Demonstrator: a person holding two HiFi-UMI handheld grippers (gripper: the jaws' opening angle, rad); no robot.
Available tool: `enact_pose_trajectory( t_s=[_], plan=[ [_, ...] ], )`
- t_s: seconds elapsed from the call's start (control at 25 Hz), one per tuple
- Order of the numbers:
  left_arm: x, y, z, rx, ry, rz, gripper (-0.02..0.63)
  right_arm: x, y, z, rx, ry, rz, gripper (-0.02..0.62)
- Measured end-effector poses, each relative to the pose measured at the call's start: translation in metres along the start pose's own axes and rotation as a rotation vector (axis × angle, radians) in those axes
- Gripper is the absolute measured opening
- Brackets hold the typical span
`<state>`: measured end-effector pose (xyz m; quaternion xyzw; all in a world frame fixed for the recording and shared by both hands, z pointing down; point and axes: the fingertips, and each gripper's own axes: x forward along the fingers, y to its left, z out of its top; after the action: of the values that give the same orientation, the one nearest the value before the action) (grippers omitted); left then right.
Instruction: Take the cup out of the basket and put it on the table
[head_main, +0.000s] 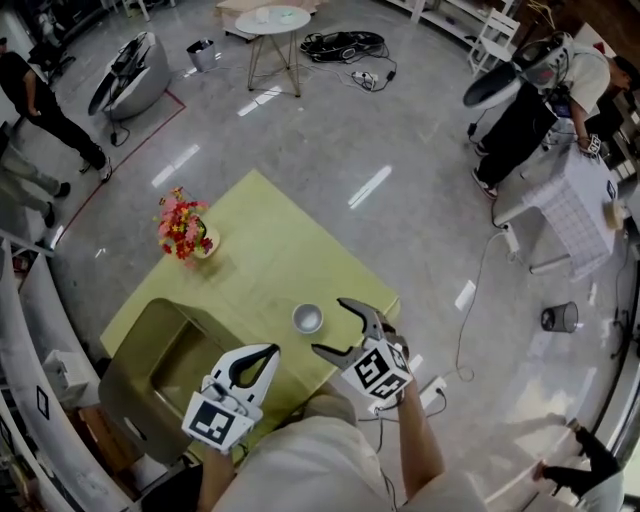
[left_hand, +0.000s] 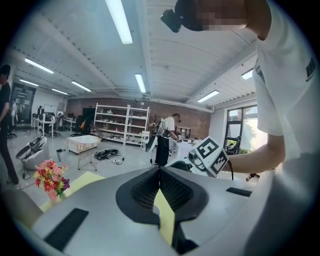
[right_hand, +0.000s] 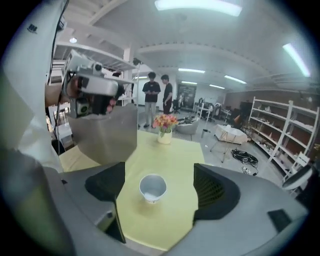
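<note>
Nearest me, my left claw (left_hand: 160, 171) is pressed together with nothing pinched. In the head view it hovers at about 7 o'clock from the cup, near the basket's (head_main: 150, 345) right rim, though I cannot tell whether it is over the basket or the table.

My right claw (head_main: 332, 326) is spread wide and empty. The cup (right_hand: 152, 186) stands upright at its 12 o'clock, mouth up, framed by the two pads and seemingly touching neither. It rests on the yellow-green table (head_main: 270, 250), outside the basket, near the table's front right edge.

The olive basket sits at the cup's 9 o'clock. A small vase of red and pink flowers (head_main: 183, 228) stands on the table, farther off at 10 o'clock.

On the glossy floor beyond, a round white side table (head_main: 272, 18) stands at 12 o'clock, and a person (head_main: 520, 110) bends over at 2 o'clock.
</note>
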<state>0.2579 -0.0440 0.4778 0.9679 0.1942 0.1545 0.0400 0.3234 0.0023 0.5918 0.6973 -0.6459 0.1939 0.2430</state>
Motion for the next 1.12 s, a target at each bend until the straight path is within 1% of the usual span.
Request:
enact_pose_trajectory(
  t_s=[0.12, 0.2, 0.28, 0.32, 0.4, 0.48, 0.52, 0.56, 0.76, 1.12],
  plan=[
    [-0.002, -0.004, 0.003, 0.007, -0.015, -0.013, 0.011, -0.025, 0.003, 0.025, 0.032, -0.103, -0.03, 0.43],
    [-0.003, -0.007, 0.005, 0.007, -0.025, -0.024, 0.011, -0.04, 0.008, 0.04, 0.039, -0.143, -0.034, 0.407],
    [-0.005, -0.011, 0.005, 0.004, -0.033, -0.034, 0.011, -0.052, 0.015, 0.048, 0.04, -0.169, -0.04, 0.34],
    [-0.006, -0.012, 0.005, 0.004, -0.037, -0.039, 0.011, -0.057, 0.019, 0.05, 0.04, -0.178, -0.045, 0.289],
    [-0.008, -0.017, 0.005, 0.004, -0.045, -0.052, 0.011, -0.065, 0.026, 0.053, 0.048, -0.199, -0.056, 0.213],
    [-0.011, -0.022, 0.004, 0.001, -0.05, -0.066, 0.011, -0.073, 0.032, 0.057, 0.068, -0.23, -0.064, 0.115],
    [-0.012, -0.024, 0.003, -0.002, -0.052, -0.073, 0.011, -0.076, 0.036, 0.059, 0.079, -0.247, -0.066, 0.082],
    [-0.013, -0.027, 0.002, -0.003, -0.055, -0.08, 0.011, -0.078, 0.039, 0.061, 0.09, -0.263, -0.065, 0.064],
    [-0.018, -0.036, -0.002, 0.005, -0.067, -0.102, 0.011, -0.09, 0.055, 0.069, 0.141, -0.34, -0.052, 0.009],
    [-0.021, -0.046, 0.0, 0.024, -0.07, -0.121, 0.011, -0.093, 0.074, 0.069, 0.15, -0.342, -0.057, 0.008]
  ],
)
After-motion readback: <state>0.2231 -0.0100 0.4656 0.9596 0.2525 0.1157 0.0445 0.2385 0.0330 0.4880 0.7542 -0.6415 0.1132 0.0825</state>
